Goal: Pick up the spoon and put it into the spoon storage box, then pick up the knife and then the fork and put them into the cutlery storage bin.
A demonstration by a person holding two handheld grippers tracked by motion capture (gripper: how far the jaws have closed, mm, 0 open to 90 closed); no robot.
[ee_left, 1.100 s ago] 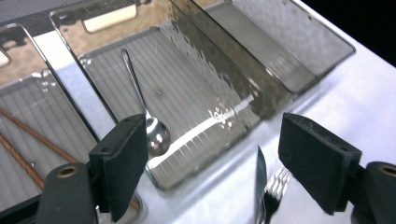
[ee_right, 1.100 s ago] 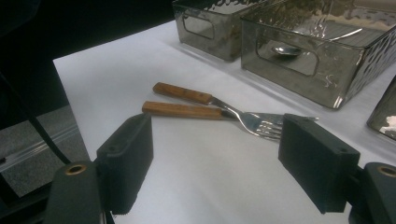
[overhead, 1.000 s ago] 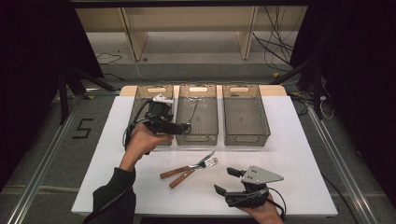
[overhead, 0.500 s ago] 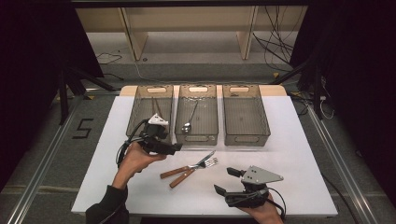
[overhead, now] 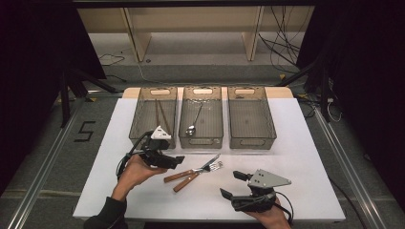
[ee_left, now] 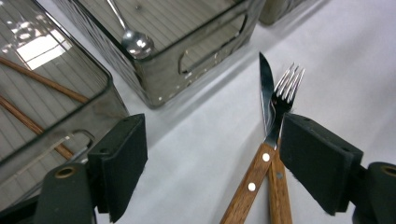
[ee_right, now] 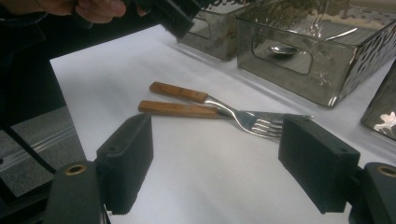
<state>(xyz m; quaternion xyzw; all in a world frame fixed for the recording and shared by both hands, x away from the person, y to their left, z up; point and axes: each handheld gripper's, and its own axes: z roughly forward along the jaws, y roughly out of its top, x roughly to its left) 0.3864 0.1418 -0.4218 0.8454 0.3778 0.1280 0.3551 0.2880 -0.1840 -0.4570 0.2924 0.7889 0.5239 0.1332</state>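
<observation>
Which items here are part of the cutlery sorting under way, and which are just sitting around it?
In the job: knife and fork crossed on the table; left gripper open beside them; three bins, with chopsticks in the left bin, a spoon in the middle bin.

Lying about: shelving, cables, floor marking.

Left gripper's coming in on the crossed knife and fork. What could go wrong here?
1. The fork lies across the knife, handles touching; the open left gripper may pinch both or drag one.
2. Their wooden handles lie flat on the table; the pads may slip off.
3. The spoon bin stands close behind, so a lift toward it could clip its wall.
</observation>
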